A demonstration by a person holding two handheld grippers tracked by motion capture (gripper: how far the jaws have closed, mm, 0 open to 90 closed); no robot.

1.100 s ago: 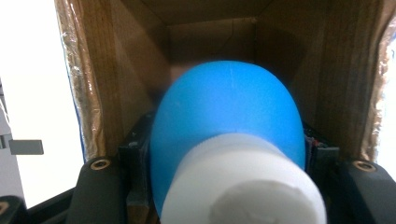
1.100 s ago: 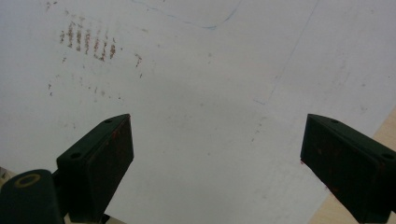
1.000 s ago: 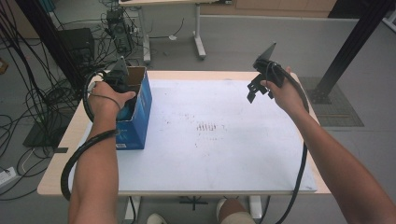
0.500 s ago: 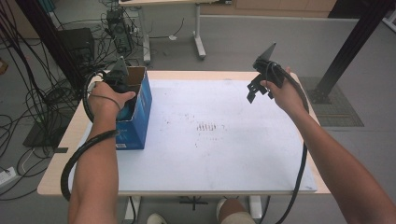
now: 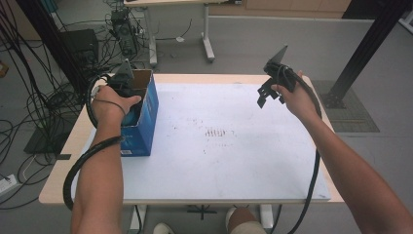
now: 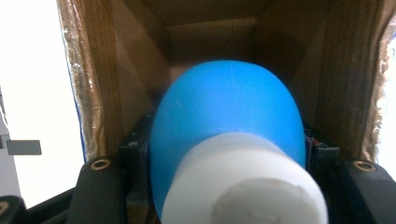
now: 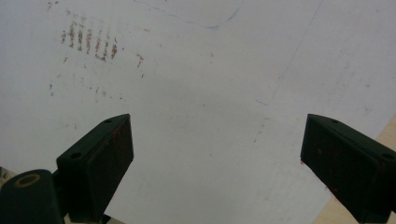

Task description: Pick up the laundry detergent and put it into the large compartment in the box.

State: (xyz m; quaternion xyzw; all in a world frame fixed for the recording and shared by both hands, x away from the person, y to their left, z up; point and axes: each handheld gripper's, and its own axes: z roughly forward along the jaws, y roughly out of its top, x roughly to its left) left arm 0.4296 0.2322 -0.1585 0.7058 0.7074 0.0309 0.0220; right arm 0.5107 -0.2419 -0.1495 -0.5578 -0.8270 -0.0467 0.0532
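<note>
High view: a white-covered tabletop (image 5: 234,161) is seen from above, with a blue cardboard box (image 5: 142,119) standing open-topped near its far left corner. The left hand-held gripper (image 5: 124,83) is lowered into the top of that box, with the person's left hand (image 5: 111,102) closed around its body. The right hand-held gripper (image 5: 265,95) is held in the air over the far right part of the tabletop, well apart from the box, with nothing between its jaws.

In the left gripper view, a blue bottle (image 6: 224,126) with a white cap (image 6: 243,186) is seen clamped between the two black jaws, which press on its left and right sides. The bottle is pointed into the brown cardboard interior of the box, with the cap end nearest the camera. The box walls are seen close on both sides of the bottle. Whether the bottle touches the box floor cannot be told.

In the right gripper view, the right hand-held gripper (image 7: 215,154) is seen with its jaws spread wide apart and released, and only the bare white surface lies beyond them. A patch of brownish marks (image 7: 88,39) is noted on that surface, toward the middle of the tabletop.
</note>
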